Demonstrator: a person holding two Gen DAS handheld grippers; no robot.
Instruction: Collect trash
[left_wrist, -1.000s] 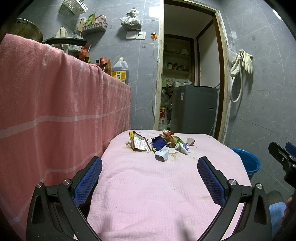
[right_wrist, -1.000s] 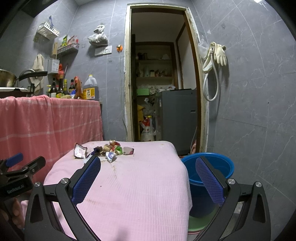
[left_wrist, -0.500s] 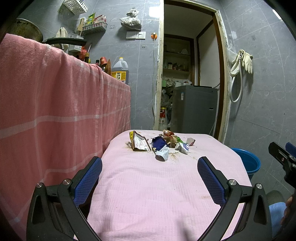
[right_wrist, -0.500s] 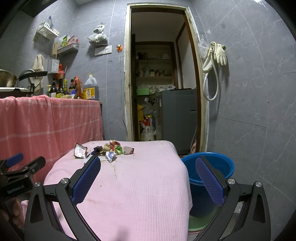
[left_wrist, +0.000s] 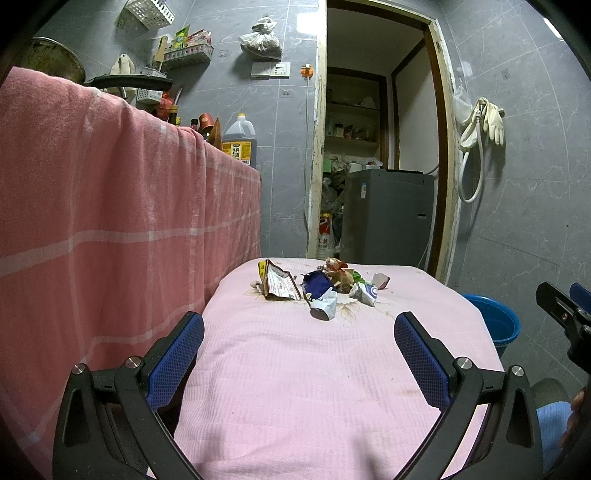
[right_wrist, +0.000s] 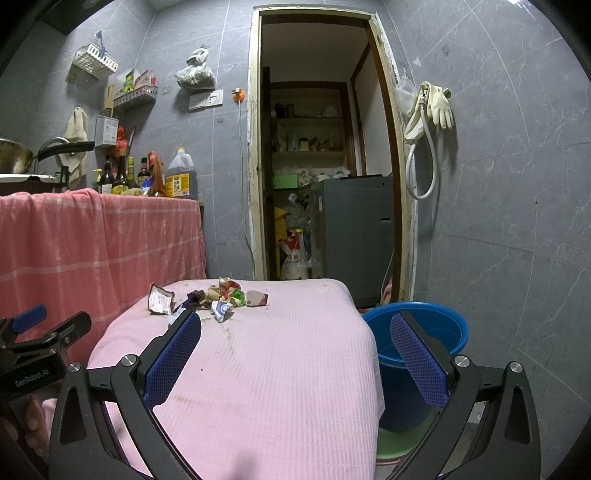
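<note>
Nothing of the collecting looks done yet: all the trash (left_wrist: 321, 284) sits in one loose heap toward the far end of the pink-covered tabletop (left_wrist: 332, 369), at about 12 o'clock from both cameras, and neither gripper carries anything. The left gripper (left_wrist: 299, 354) hangs released over the near end of the tabletop, its blue pads wide apart with only cloth between them; the right gripper (right_wrist: 295, 354) is released as well, jaws spread, well short of the heap. In the heap, seen from the left wrist, a torn printed wrapper (left_wrist: 279, 286) stands at about 11 o'clock, a dark blue crumpled packet (left_wrist: 317, 282) lies just beside it, a white scrap (left_wrist: 325, 306) is nearest the camera, a blue-and-white crumpled piece (left_wrist: 365, 293) lies at about 1 o'clock, and some mixed red and green bits sit behind; brownish stains mark the cloth around them. A blue bucket (right_wrist: 439, 328) stands on the floor just beside the tabletop's right edge, at about 2 o'clock in the right wrist view; it is likely where the trash should go, and its visible inside shows no trash. So the whole job seems left: reach forward, pinch each piece, and carry it across to the bucket. The light crumpled pieces will probably squash and slip easily.
</note>
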